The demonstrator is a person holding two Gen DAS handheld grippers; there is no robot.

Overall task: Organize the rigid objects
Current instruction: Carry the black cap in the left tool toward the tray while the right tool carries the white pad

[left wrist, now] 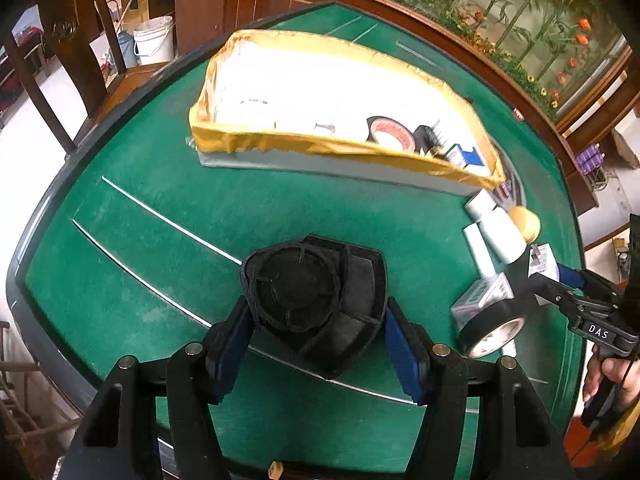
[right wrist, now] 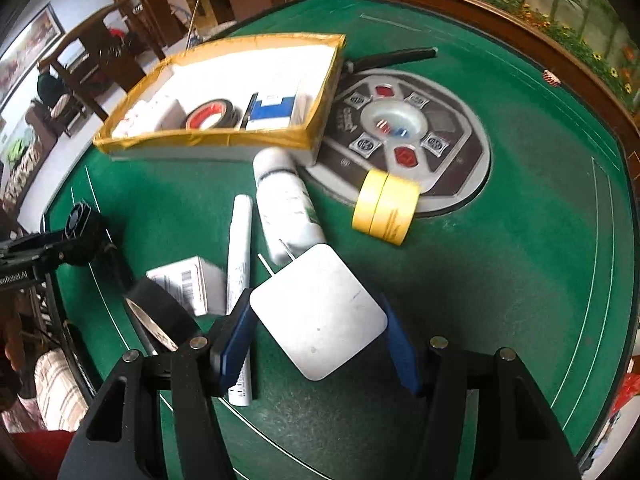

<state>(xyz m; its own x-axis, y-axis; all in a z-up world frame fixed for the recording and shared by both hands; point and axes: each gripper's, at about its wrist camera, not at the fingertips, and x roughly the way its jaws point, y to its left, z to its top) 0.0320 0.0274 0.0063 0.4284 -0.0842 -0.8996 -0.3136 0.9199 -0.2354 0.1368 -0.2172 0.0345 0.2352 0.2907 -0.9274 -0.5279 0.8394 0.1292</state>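
My left gripper (left wrist: 316,320) is shut on a black fan (left wrist: 304,284), its blue pads pressing on both sides, above the green table (left wrist: 160,208). My right gripper (right wrist: 320,340) is shut on a white square plug adapter (right wrist: 320,316) whose metal prongs point away from me. An open white box with a yellow-taped rim (right wrist: 200,138) stands beyond and holds a black tape roll with a red core (right wrist: 212,116) and a blue and white carton (right wrist: 272,112). In the left wrist view the box rim (left wrist: 320,148) lies ahead, and the right gripper (left wrist: 556,282) shows at the right.
Loose on the felt lie a white bottle (right wrist: 286,204), a yellow tape roll (right wrist: 386,208), a white tube (right wrist: 239,260), a small barcoded carton (right wrist: 188,284) and a black tape roll (right wrist: 160,312). A round button panel (right wrist: 440,152) sits in the table. A wooden chair (left wrist: 76,40) stands beyond the edge.
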